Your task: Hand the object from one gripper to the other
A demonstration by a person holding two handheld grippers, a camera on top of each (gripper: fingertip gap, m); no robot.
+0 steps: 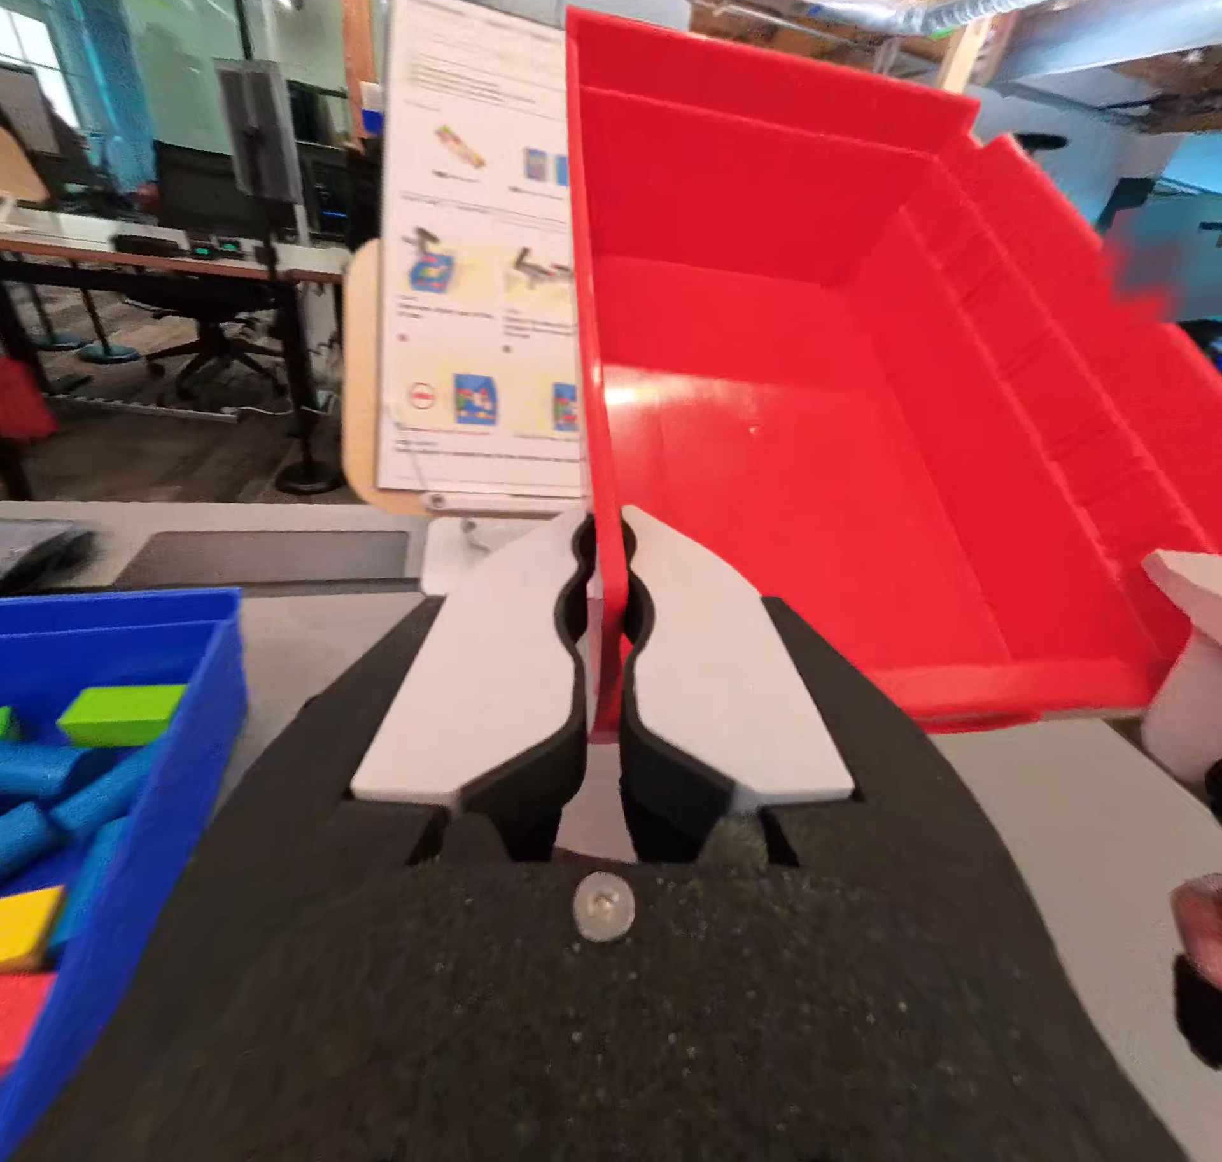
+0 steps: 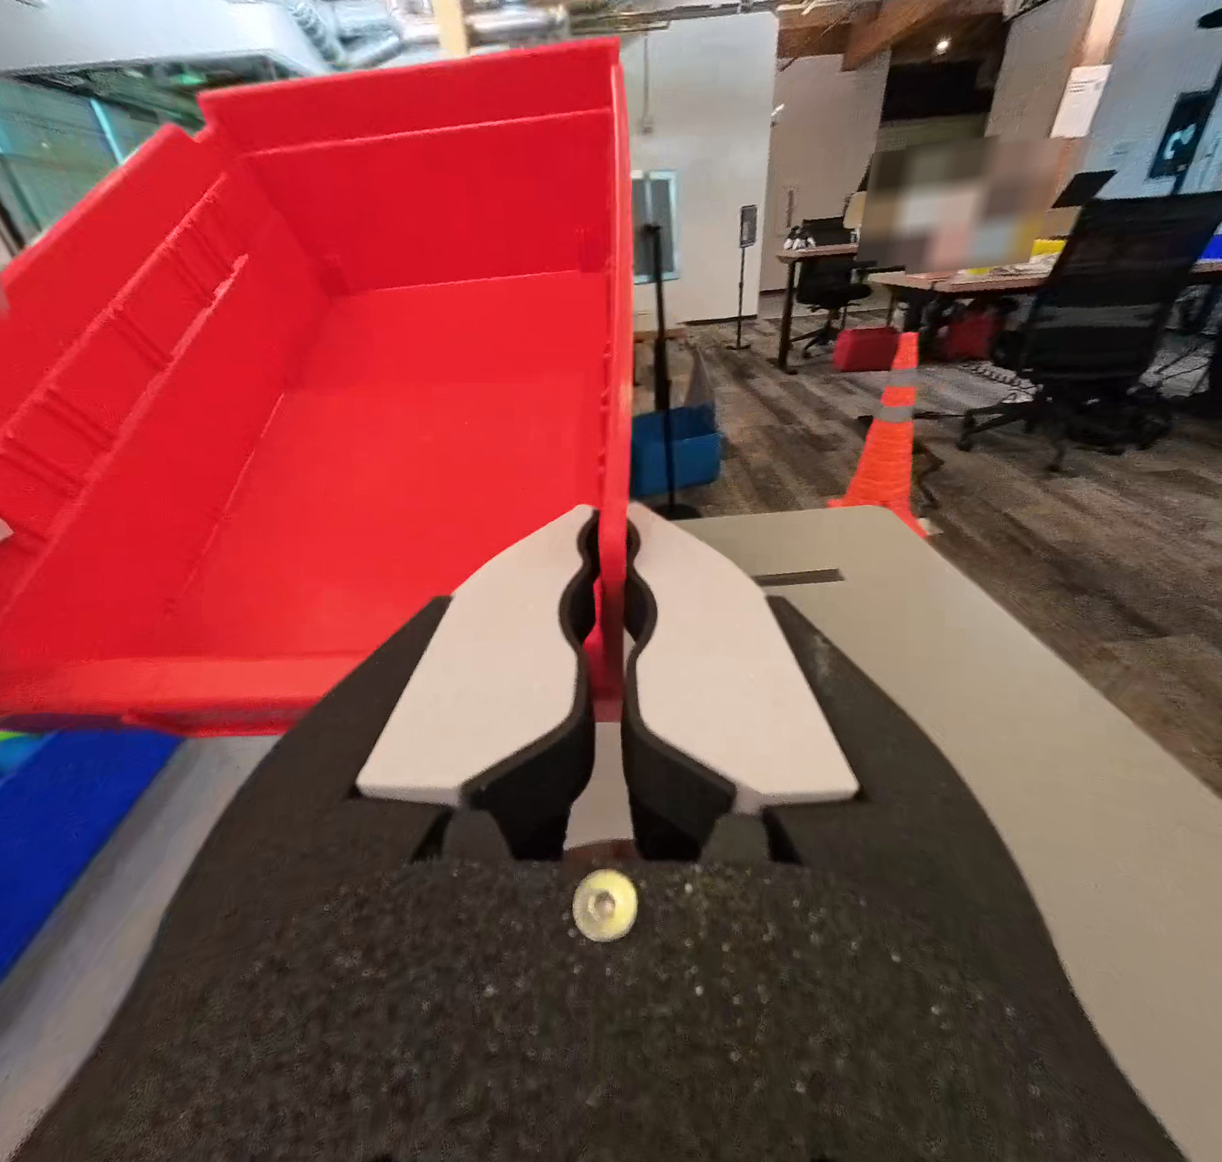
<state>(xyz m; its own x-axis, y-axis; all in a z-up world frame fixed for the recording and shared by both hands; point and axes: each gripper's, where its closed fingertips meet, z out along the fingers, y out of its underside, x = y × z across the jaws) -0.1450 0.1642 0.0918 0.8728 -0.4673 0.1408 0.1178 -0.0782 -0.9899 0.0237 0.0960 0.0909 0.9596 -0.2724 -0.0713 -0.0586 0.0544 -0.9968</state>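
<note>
An empty red plastic bin (image 1: pixel 826 469) is held up off the grey table, tilted so its open inside faces me. My left gripper (image 1: pixel 608 535) is shut on the bin's left side wall. My right gripper (image 2: pixel 611 528) is shut on the bin's right side wall (image 2: pixel 618 337). The bin fills the left half of the right wrist view (image 2: pixel 364 436). The white tip of the right gripper's finger (image 1: pixel 1190 581) shows at the far right edge of the left wrist view, by the bin's other wall.
A blue bin (image 1: pixel 132 766) with several coloured foam blocks sits on the grey table (image 1: pixel 1058 833) at the left. A clipboard with an instruction sheet (image 1: pixel 476 257) stands behind. An orange cone (image 2: pixel 889 436), office chairs and desks stand on the floor beyond the table edge.
</note>
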